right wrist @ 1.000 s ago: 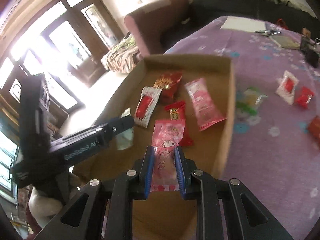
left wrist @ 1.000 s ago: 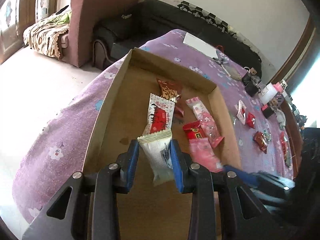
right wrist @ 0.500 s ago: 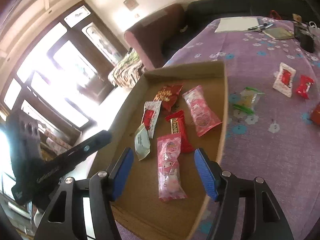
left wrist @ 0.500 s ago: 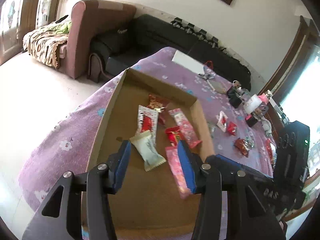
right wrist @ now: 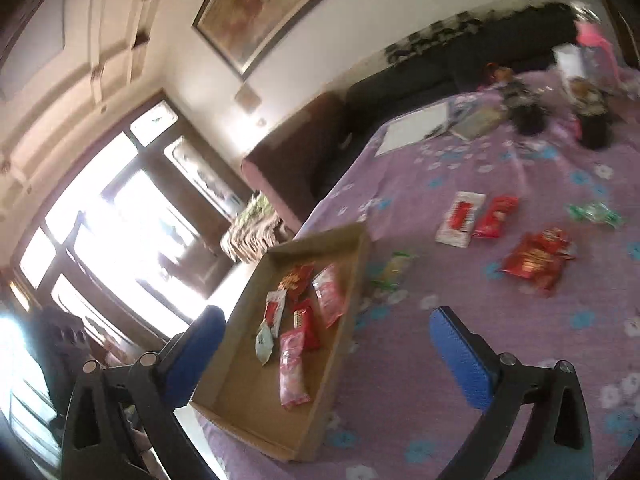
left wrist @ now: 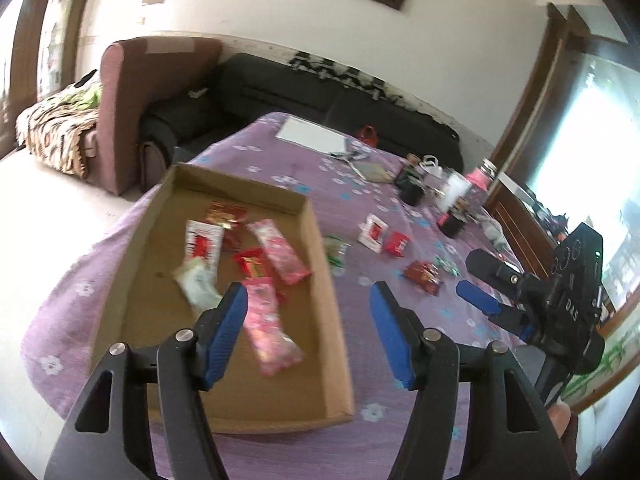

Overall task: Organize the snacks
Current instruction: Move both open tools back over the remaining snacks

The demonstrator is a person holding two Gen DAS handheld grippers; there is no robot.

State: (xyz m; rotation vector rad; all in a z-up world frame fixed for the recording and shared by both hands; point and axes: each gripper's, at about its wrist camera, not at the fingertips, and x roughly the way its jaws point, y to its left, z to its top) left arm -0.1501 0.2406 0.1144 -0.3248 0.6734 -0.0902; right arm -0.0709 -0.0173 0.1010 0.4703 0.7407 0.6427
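A shallow cardboard box (left wrist: 332,320) (right wrist: 344,344) lies on the purple flowered tablecloth (left wrist: 352,200). In it lie several snack packets, among them a pale green-white packet (left wrist: 198,284) (right wrist: 264,342) and a pink packet (left wrist: 268,328) (right wrist: 292,368). Loose on the cloth are a white-and-red packet (left wrist: 373,233) (right wrist: 460,218), a small red packet (left wrist: 396,243) (right wrist: 494,216), a larger red packet (left wrist: 422,276) (right wrist: 536,258) and green-wrapped candies (left wrist: 335,254) (right wrist: 594,214). My left gripper (left wrist: 308,330) is open and empty, above the box's near right part. My right gripper (right wrist: 332,360) (left wrist: 478,280) is open and empty, high above the table.
At the table's far end are a white sheet (left wrist: 312,138), a notebook (left wrist: 374,171), dark cups (left wrist: 410,192), a white cup (left wrist: 452,196) and a pink-lidded jar (left wrist: 478,174). A black sofa (left wrist: 320,92) and a maroon armchair (left wrist: 132,92) stand behind. A wooden bench (left wrist: 520,220) flanks the right.
Both grippers let go of their packets, the pale one and the pink one, which now lie in the box. Both opened wide, rose and drew back, swinging right towards the loose snacks.
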